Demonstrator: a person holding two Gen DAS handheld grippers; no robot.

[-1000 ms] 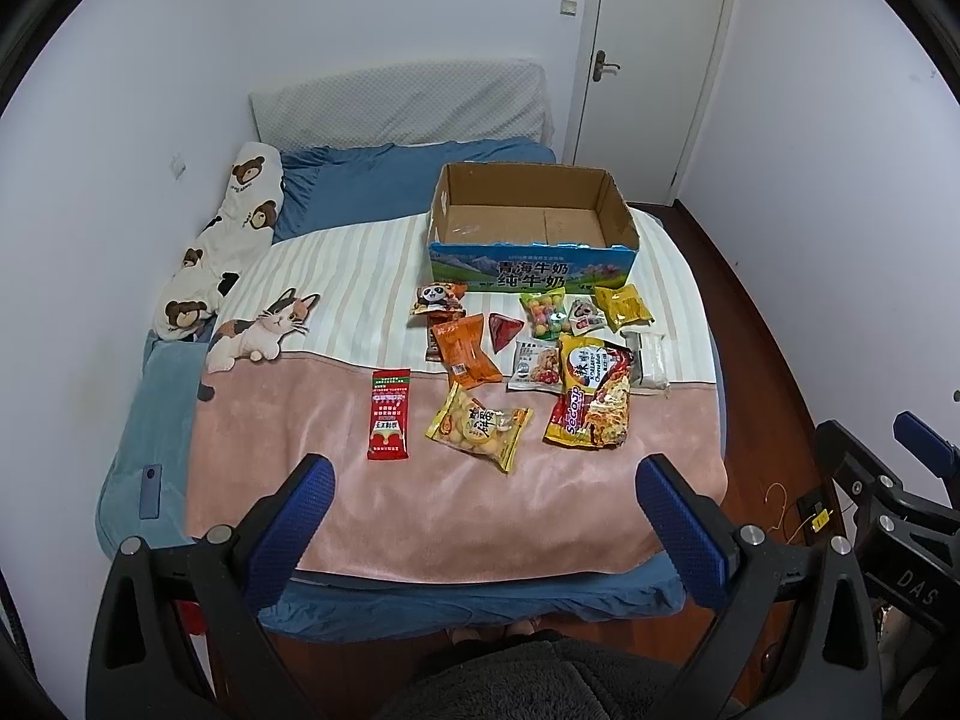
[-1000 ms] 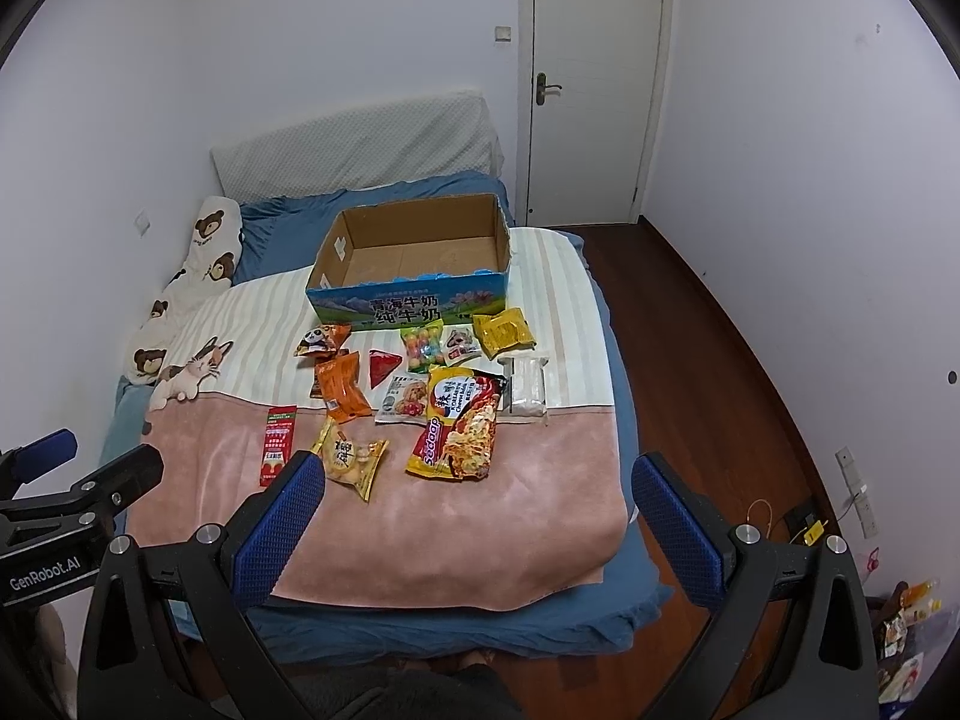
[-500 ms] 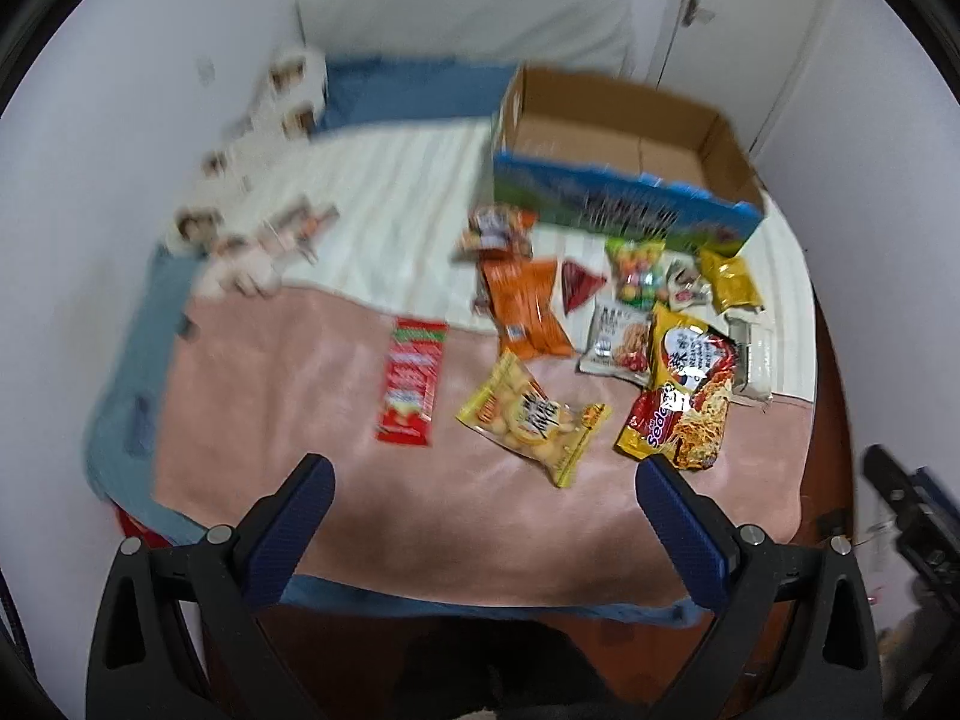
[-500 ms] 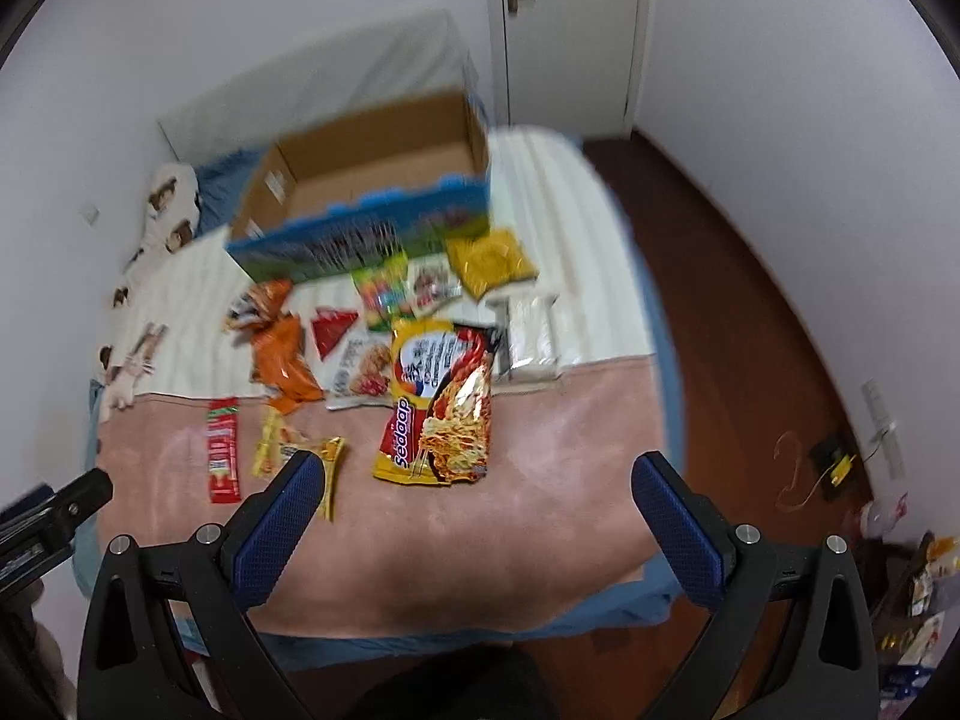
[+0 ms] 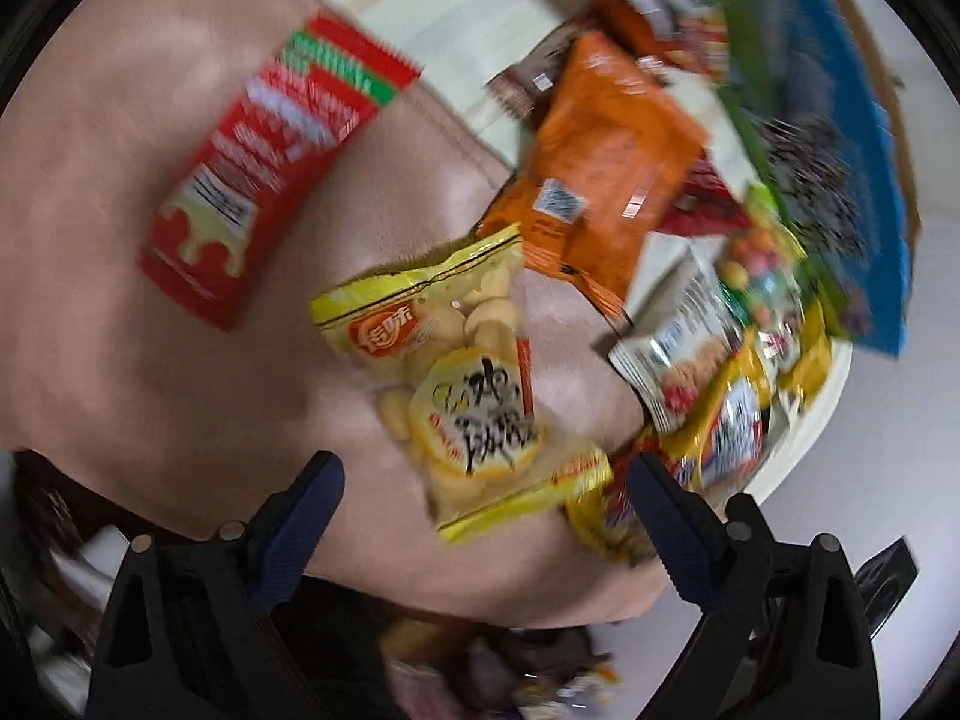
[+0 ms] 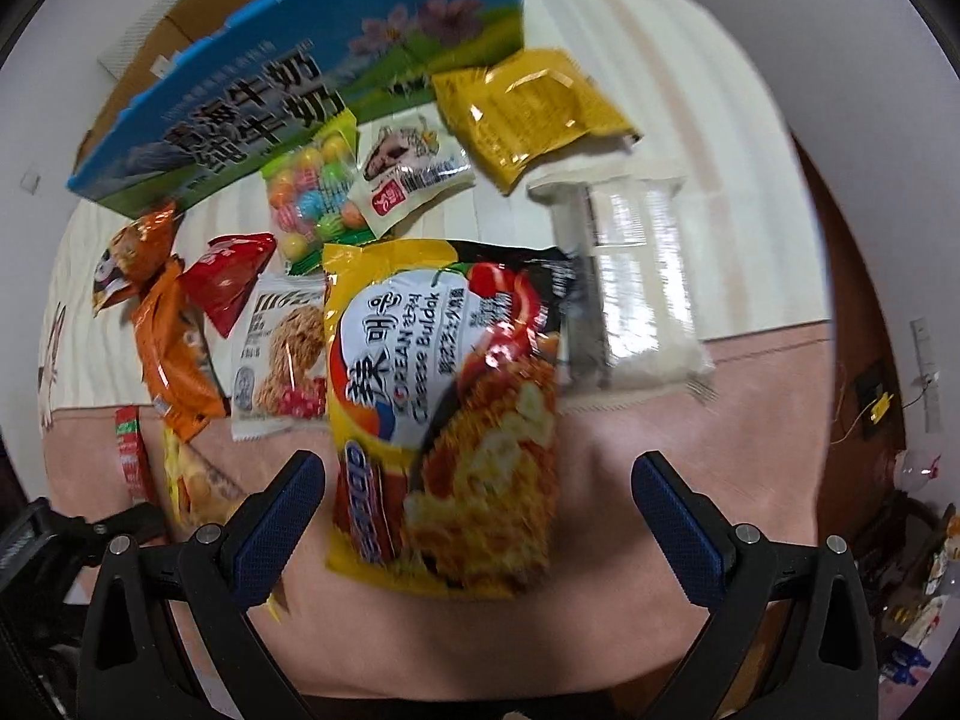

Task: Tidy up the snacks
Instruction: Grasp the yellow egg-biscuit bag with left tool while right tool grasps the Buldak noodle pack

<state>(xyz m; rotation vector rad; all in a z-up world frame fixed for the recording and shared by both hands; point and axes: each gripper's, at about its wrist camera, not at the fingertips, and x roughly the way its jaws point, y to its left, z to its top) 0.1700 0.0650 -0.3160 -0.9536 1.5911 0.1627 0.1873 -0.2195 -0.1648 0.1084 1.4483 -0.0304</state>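
Several snack packets lie on the pink blanket (image 5: pixel 150 372) of a bed in front of an open cardboard box (image 6: pixel 288 84). My left gripper (image 5: pixel 480 510) is open just above a yellow chip bag (image 5: pixel 456 384), its fingers either side of the bag's near end. A red packet (image 5: pixel 264 162) and an orange packet (image 5: pixel 600 168) lie beyond. My right gripper (image 6: pixel 480 498) is open over a yellow noodle packet (image 6: pixel 444 408), apart from it. A clear white packet (image 6: pixel 636 294), a mustard packet (image 6: pixel 528 108) and a candy bag (image 6: pixel 312 192) lie behind.
The box (image 5: pixel 840 138) stands on the striped white sheet (image 6: pixel 660 60) at the far side of the snacks. The bed's near edge is just below both grippers. Wooden floor (image 6: pixel 864 276) lies to the right of the bed.
Both grippers have dropped down and forward toward the bed; the left now hangs close over the yellow chip bag, the right over the noodle packet. Both stay open.
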